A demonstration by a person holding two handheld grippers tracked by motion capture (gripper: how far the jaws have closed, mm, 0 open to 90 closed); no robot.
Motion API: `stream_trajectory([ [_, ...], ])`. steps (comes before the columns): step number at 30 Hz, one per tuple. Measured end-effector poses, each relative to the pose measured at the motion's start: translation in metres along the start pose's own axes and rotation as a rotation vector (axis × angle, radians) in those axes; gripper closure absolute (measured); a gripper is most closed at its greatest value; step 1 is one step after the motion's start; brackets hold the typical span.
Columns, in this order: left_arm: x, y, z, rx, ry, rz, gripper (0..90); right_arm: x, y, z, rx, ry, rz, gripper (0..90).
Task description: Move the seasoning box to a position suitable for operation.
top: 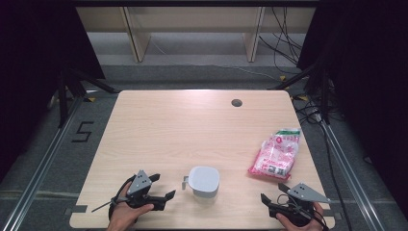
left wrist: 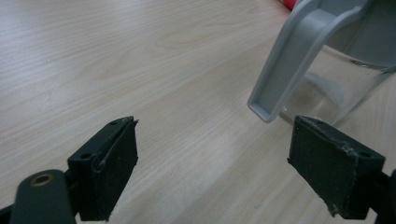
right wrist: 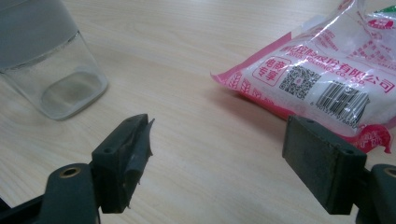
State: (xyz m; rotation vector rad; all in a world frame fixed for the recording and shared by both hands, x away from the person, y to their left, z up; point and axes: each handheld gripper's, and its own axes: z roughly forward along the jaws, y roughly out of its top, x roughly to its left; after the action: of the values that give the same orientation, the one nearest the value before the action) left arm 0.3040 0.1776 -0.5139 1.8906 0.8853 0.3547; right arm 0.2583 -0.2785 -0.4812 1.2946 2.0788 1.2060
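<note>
Wooden table (top: 192, 125): jug (top: 203, 182) between wide-open tools (top: 162, 188) (top: 270, 199), bag (top: 276, 155) right

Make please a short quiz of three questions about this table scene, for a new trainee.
1. True or false: the left gripper already grips the jug handle.
2. Which lies nearer the right gripper: A, the pink bag; B, the round hole in the table?
3. Fill in: the clear jug carries a ___ lid.

Key:
1. False; its jaws stand open, short of the handle.
2. A.
3. Grey.
</note>
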Motion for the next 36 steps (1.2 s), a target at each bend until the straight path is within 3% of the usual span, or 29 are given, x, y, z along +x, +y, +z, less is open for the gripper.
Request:
stream_trajectory([
  [3, -0.001, 0.000, 0.000, -0.005, -0.005, 0.008, 14.8, 0.001, 0.000, 0.001, 0.019, 0.014, 0.001, 23.6],
  [9, -0.004, 0.001, 0.001, -0.011, -0.033, 0.028, 17.6, 0.002, 0.000, 0.005, 0.001, 0.017, -0.028, 23.4],
  [10, -0.005, 0.002, 0.001, -0.022, -0.035, 0.040, 19.7, 0.003, 0.000, 0.004, 0.012, 0.005, -0.005, 23.5],
  [14, -0.005, 0.003, 0.001, -0.026, -0.051, 0.051, 23.8, 0.005, 0.000, 0.004, 0.016, 0.012, 0.011, 23.4],
  [15, -0.005, 0.004, 0.001, -0.025, -0.054, 0.059, 25.0, 0.005, 0.000, 0.004, 0.018, 0.013, 0.009, 23.4],
  [16, -0.007, 0.004, 0.002, -0.033, -0.058, 0.051, 25.4, 0.003, 0.001, 0.004, 0.014, 0.026, -0.026, 23.5],
  [18, -0.008, 0.006, 0.003, -0.032, -0.081, 0.086, 27.1, 0.004, 0.001, 0.004, 0.013, 0.023, -0.022, 23.5],
  [21, -0.010, 0.008, 0.005, -0.030, -0.086, 0.105, 29.8, 0.004, 0.000, 0.006, 0.008, 0.034, -0.026, 23.2],
  [22, -0.012, 0.010, 0.006, -0.044, -0.111, 0.120, 29.8, 0.004, 0.000, 0.005, 0.009, 0.029, -0.029, 23.3],
  [28, -0.019, 0.022, 0.010, -0.050, -0.141, 0.181, 39.1, 0.005, 0.001, 0.006, 0.008, 0.033, -0.047, 23.3],
  [30, -0.023, 0.027, 0.013, -0.039, -0.169, 0.227, 40.9, 0.005, 0.001, 0.008, 0.005, 0.039, -0.058, 23.4],
  [33, -0.023, 0.029, 0.015, -0.034, -0.174, 0.248, 44.2, 0.006, 0.001, 0.007, 0.013, 0.039, -0.049, 23.4],
  [36, -0.020, 0.032, 0.022, -0.037, -0.208, 0.271, 46.2, 0.006, 0.001, 0.008, 0.014, 0.057, -0.040, 23.8],
])
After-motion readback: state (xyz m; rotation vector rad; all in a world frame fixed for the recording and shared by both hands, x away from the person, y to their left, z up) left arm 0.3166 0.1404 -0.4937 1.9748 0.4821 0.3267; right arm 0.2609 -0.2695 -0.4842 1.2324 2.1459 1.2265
